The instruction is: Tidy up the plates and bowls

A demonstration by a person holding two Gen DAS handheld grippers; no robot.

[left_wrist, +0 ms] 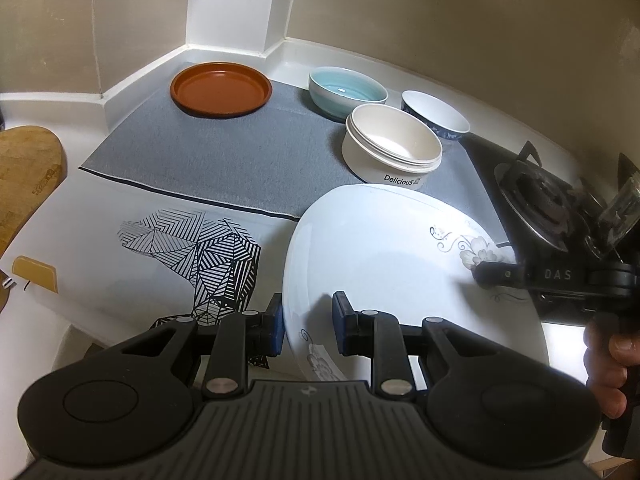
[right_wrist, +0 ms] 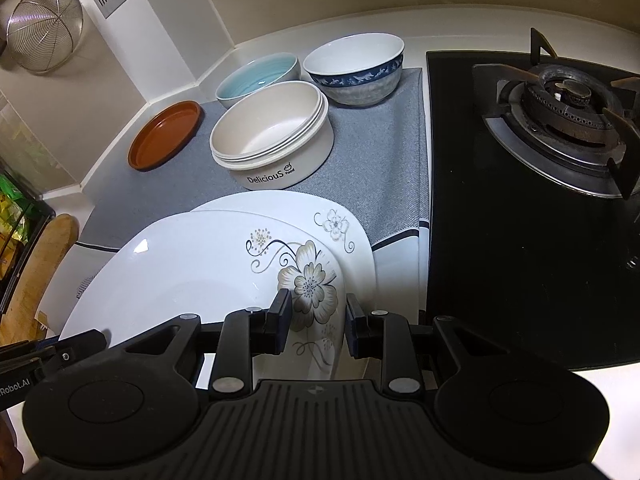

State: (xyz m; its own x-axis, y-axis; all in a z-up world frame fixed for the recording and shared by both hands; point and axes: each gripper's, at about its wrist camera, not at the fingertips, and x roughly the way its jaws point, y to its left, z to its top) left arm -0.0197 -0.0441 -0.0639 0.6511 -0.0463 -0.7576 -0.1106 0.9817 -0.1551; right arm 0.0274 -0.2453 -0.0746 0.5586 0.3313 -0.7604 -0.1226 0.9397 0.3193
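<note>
White floral plate (right_wrist: pixel 208 264) was clamped at opposite rims by both tongs, left gripper (left_wrist: pixel 308 324) and right gripper (right_wrist: pixel 318 322); three bowls, one brown dish (left_wrist: pixel 221 89), bare mat (left_wrist: pixel 208 160) between.

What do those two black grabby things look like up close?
Each gripper, left and right, is matte black plastic: a ribbed body, two rounded lobes, jointed links with silver rivets, and flat fingers with blue pads. White lettering marks their sides. No sleeve shows.

Black grippers: left gripper (left_wrist: pixel 308 322), right gripper (right_wrist: pixel 316 320), blue-padded jaws, silver rivets.
</note>
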